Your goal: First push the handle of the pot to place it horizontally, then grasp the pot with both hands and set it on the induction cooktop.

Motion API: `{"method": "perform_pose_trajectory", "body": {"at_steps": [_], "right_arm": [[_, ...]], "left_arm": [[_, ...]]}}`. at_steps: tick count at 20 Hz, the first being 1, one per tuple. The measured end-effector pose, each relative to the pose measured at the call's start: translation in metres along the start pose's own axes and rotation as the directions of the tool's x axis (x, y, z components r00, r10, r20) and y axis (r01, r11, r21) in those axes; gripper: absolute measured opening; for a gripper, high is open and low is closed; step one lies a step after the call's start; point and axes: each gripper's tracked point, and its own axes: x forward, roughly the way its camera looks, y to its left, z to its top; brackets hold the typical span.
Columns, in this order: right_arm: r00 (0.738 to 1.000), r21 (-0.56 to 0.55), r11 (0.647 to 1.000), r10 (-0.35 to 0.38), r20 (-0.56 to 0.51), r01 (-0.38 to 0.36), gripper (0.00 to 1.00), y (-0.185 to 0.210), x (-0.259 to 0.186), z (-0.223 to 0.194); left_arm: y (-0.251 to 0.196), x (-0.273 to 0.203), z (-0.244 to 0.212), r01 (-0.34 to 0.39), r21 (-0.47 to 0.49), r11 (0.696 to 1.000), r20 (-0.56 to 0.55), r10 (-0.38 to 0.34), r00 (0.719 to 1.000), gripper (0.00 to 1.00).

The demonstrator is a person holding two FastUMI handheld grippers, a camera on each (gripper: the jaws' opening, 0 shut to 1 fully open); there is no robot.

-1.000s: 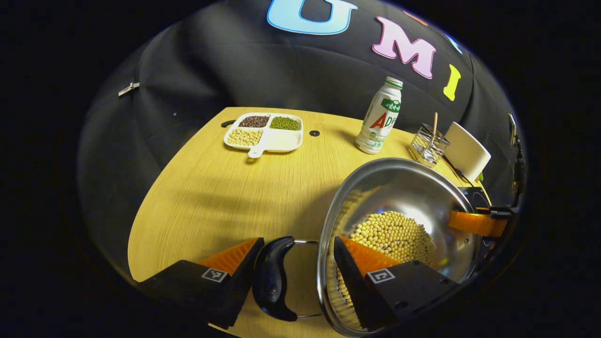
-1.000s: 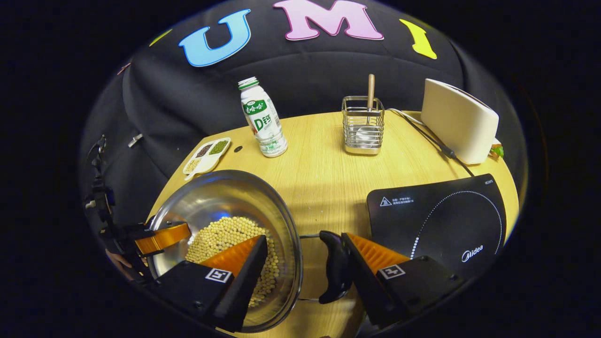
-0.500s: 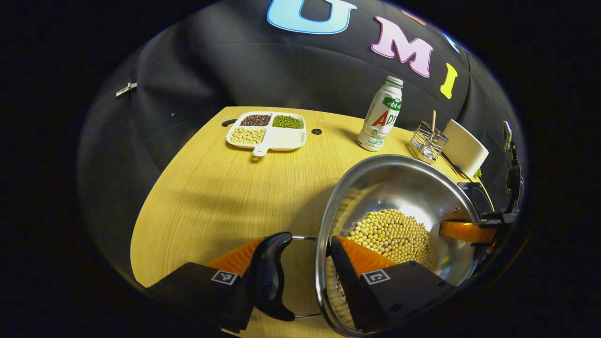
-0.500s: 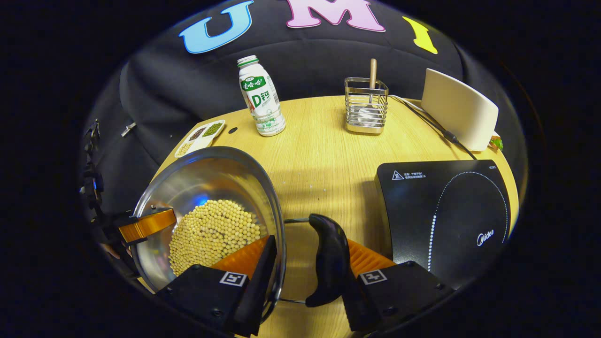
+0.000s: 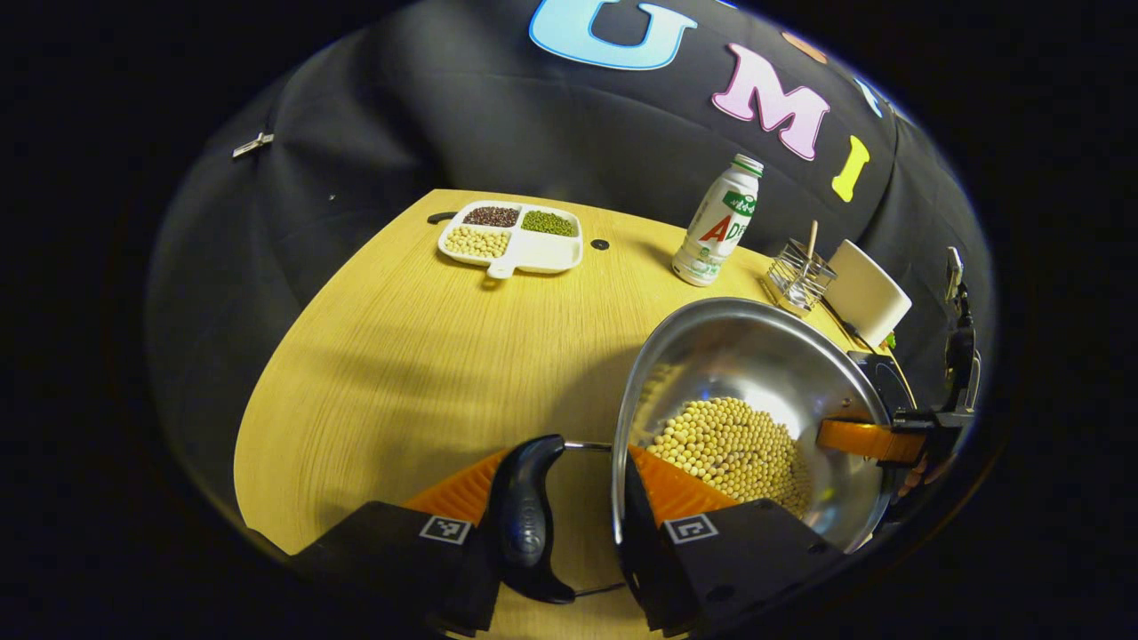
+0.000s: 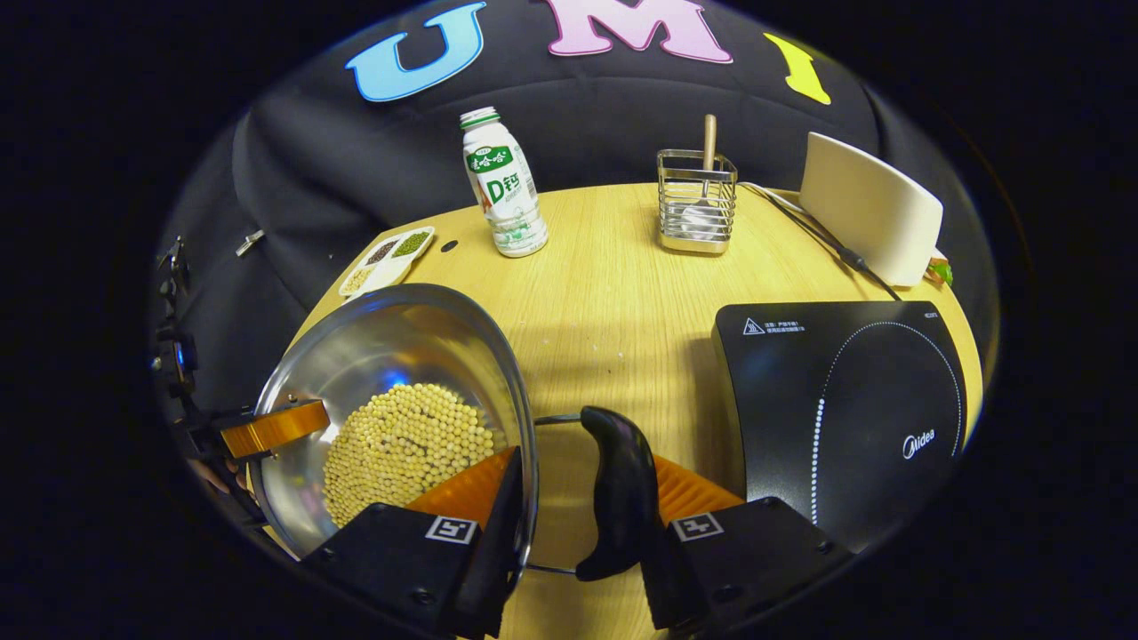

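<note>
Left gripper clamped across black curved handle and rim of shiny steel pot of yellow beans, over the wooden table. Right gripper pinching the far handle and rim likewise; black induction cooktop just beside.

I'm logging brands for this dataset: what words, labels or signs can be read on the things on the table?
"Midea": on the induction cooktop.
Warning triangle on the cooktop, with small print beside it: too small to read.
Label on the bottle: curved away, not readable whole.
</note>
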Motion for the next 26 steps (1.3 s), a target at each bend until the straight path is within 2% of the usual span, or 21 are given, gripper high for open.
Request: {"method": "perform_pose_trajectory", "body": {"at_steps": [1, 3, 4, 5, 11, 12, 13, 19, 26], "right_arm": [[1.0, 0.002, 1.0, 0.0, 0.002, 0.0, 0.64, 0.0, -0.001, 0.0], [1.0, -0.007, 1.0, -0.003, 0.02, 0.003, 0.64, 0.001, -0.006, 0.004], [1.0, -0.009, 1.0, -0.003, 0.031, 0.003, 0.6, 0.001, -0.009, 0.007], [0.999, -0.01, 1.0, -0.003, 0.04, 0.004, 0.64, 0.002, -0.013, 0.009], [0.996, -0.003, 1.0, 0.0, 0.088, 0.0, 0.64, -0.005, -0.044, 0.026], [0.995, -0.001, 1.0, -0.001, 0.095, 0.001, 0.6, -0.007, -0.052, 0.03], [0.995, 0.0, 1.0, -0.002, 0.101, 0.002, 0.64, -0.011, -0.059, 0.032], [0.991, 0.007, 1.0, -0.012, 0.13, 0.011, 0.64, -0.045, -0.098, 0.051], [0.987, 0.013, 0.999, -0.035, 0.154, 0.033, 0.64, -0.112, -0.13, 0.075]], "left_arm": [[-0.001, -0.003, 0.0, -0.001, -0.004, 1.0, 0.001, 0.001, 1.0, 0.65], [-0.002, -0.007, -0.002, -0.003, -0.012, 1.0, -0.001, 0.003, 1.0, 0.64], [-0.003, -0.01, 0.0, -0.003, -0.017, 1.0, 0.005, 0.003, 1.0, 0.64], [-0.005, -0.014, 0.001, -0.004, -0.017, 1.0, 0.01, 0.004, 1.0, 0.65], [-0.024, -0.041, 0.016, -0.007, 0.002, 1.0, 0.032, 0.007, 0.999, 0.64], [-0.029, -0.047, 0.019, -0.006, 0.005, 1.0, 0.035, 0.005, 0.999, 0.64], [-0.035, -0.051, 0.021, -0.005, 0.01, 1.0, 0.037, 0.004, 0.999, 0.64], [-0.081, -0.07, 0.032, 0.004, 0.021, 1.0, 0.045, -0.005, 0.999, 0.63], [-0.157, -0.067, 0.04, 0.031, 0.025, 0.999, 0.043, -0.032, 0.999, 0.64]]}}
